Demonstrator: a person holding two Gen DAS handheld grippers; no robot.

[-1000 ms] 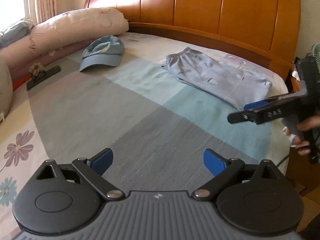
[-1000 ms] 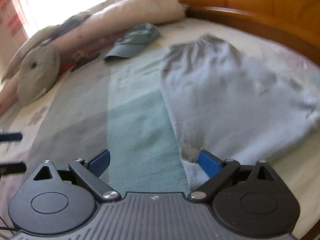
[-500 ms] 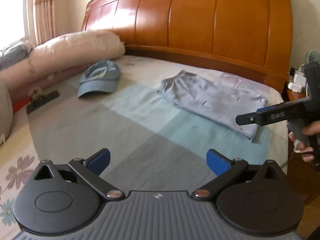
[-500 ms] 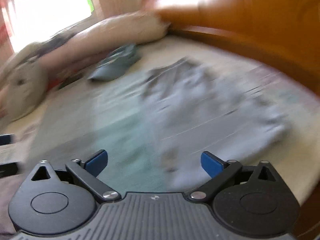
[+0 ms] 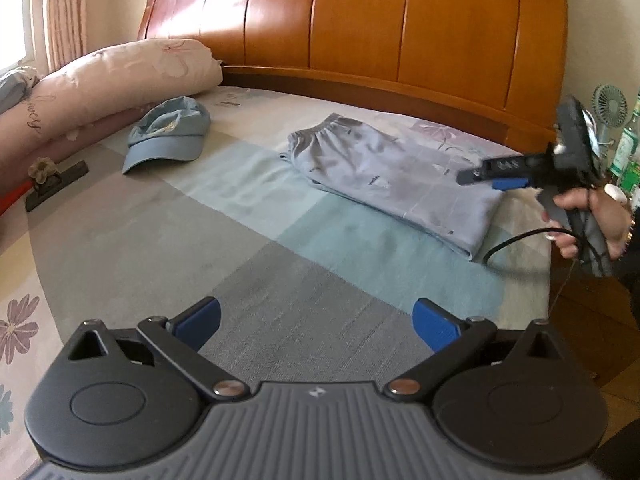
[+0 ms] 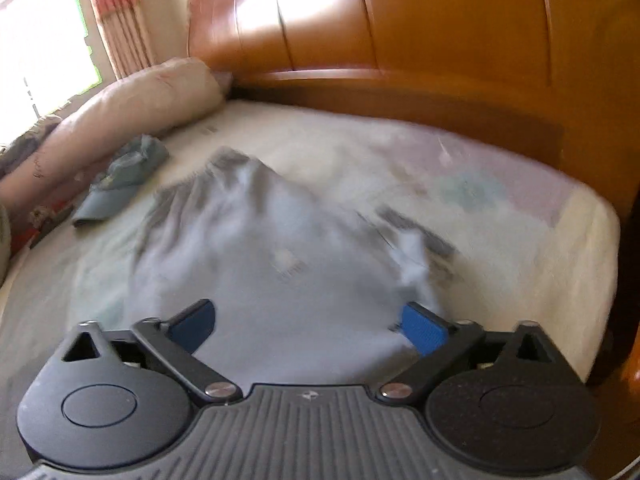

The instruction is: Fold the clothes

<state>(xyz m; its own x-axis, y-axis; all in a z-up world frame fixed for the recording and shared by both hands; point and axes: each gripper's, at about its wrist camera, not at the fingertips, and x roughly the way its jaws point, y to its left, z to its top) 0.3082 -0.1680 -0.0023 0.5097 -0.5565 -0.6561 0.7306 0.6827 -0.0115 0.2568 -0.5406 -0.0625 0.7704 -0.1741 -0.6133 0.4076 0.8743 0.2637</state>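
Both claws [image 5: 316, 322] [image 6: 306, 326] hover spread above folded trousers [image 5: 384, 176].

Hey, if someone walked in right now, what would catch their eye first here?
Probably the big glossy orange wooden headboard across the back of the bed. Then the pale grey folded trousers lying on the bedspread, right of the blue cap. The right gripper hangs open over the trousers' near end.

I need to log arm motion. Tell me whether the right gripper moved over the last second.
Yes. In the left wrist view the right gripper has risen and moved toward the wooden headboard, now over the folded pale grey-blue shorts.
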